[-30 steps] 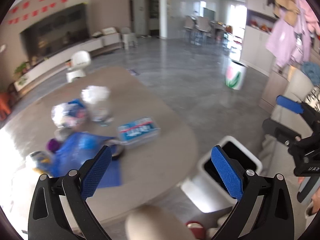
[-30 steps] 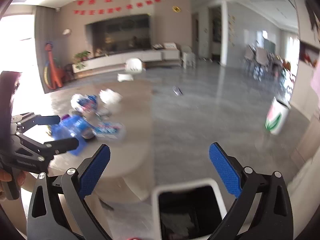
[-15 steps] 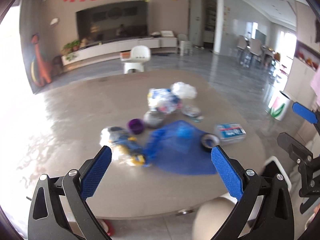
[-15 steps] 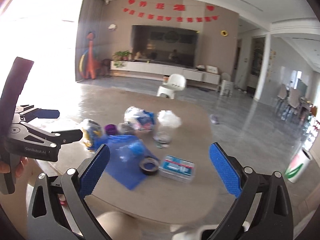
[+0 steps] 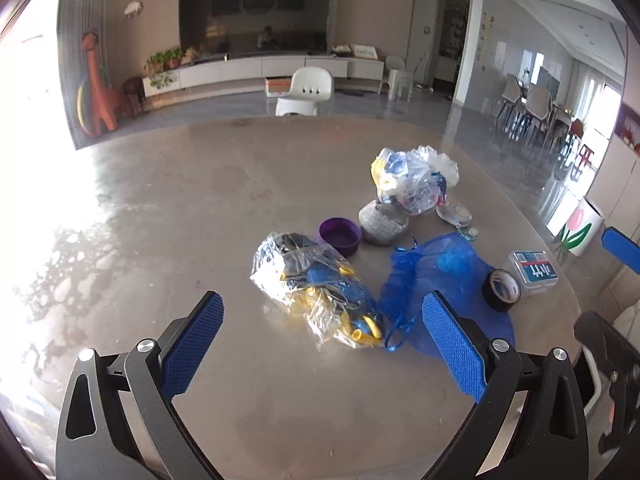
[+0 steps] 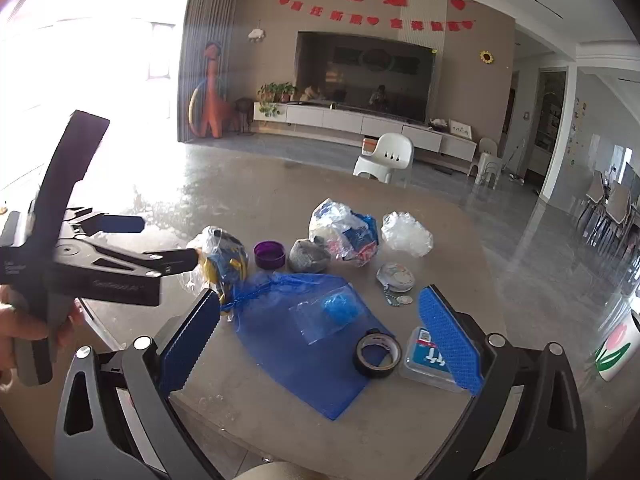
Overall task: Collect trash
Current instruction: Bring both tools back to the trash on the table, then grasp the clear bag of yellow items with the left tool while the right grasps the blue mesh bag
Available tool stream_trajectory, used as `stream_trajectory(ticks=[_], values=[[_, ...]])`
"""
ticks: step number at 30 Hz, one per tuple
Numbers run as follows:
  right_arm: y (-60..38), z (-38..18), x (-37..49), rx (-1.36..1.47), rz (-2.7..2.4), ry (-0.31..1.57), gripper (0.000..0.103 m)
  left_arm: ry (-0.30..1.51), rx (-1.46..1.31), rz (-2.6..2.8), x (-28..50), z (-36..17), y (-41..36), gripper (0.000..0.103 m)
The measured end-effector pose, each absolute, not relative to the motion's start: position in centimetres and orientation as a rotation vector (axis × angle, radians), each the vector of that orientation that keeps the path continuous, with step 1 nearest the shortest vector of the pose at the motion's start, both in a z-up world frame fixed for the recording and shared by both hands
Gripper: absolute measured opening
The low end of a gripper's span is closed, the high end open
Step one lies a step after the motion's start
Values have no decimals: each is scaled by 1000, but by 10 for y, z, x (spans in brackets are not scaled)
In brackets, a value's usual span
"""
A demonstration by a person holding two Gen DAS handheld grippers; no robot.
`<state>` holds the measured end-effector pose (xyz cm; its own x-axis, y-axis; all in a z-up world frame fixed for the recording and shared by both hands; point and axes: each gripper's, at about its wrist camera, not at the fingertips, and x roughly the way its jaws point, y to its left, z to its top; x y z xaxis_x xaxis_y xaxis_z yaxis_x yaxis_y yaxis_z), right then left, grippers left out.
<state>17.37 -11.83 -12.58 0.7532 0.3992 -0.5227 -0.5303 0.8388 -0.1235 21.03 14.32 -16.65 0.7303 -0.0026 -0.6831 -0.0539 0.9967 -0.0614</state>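
Trash lies on a round brown table [image 5: 168,216]. A clear bag with blue and yellow pieces [image 5: 316,288] lies just ahead of my open, empty left gripper [image 5: 322,344]. Beside it are a blue mesh bag [image 5: 440,280], a purple lid [image 5: 340,236], a grey lump [image 5: 382,224], another clear bag [image 5: 408,184], a black tape roll [image 5: 502,290] and a small plastic box [image 5: 534,272]. My right gripper [image 6: 320,340] is open and empty over the blue mesh bag [image 6: 312,328], near the tape roll [image 6: 376,354] and the box [image 6: 430,354]. The left gripper also shows at the left of the right wrist view [image 6: 160,244].
A crumpled clear wrap [image 6: 406,234] and a round tag [image 6: 394,276] lie at the table's far right. A white chair [image 5: 306,90] stands behind the table. A white bin with a tulip print [image 5: 572,232] stands on the floor to the right.
Both grippers have swung left from the white floor bin to the table and moved in over the trash. Both have stayed open and empty.
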Motion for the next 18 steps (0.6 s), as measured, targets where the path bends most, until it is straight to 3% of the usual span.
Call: stream_trajectory(ticks=[11, 12, 13, 16, 18], values=[[-96, -156, 184, -317, 549, 572, 99, 860, -131, 52, 258, -210, 159, 97], [-93, -159, 184, -323, 553, 581, 99, 874, -127, 53, 260, -215, 159, 90], [-89, -164, 185, -332, 559, 594, 99, 893, -139, 32, 262, -221, 160, 71], [-76, -176, 186, -383, 565, 614, 99, 919, -195, -15, 263, -230, 163, 43], [-70, -182, 187, -408, 572, 624, 99, 902, -172, -23, 260, -225, 160, 32]])
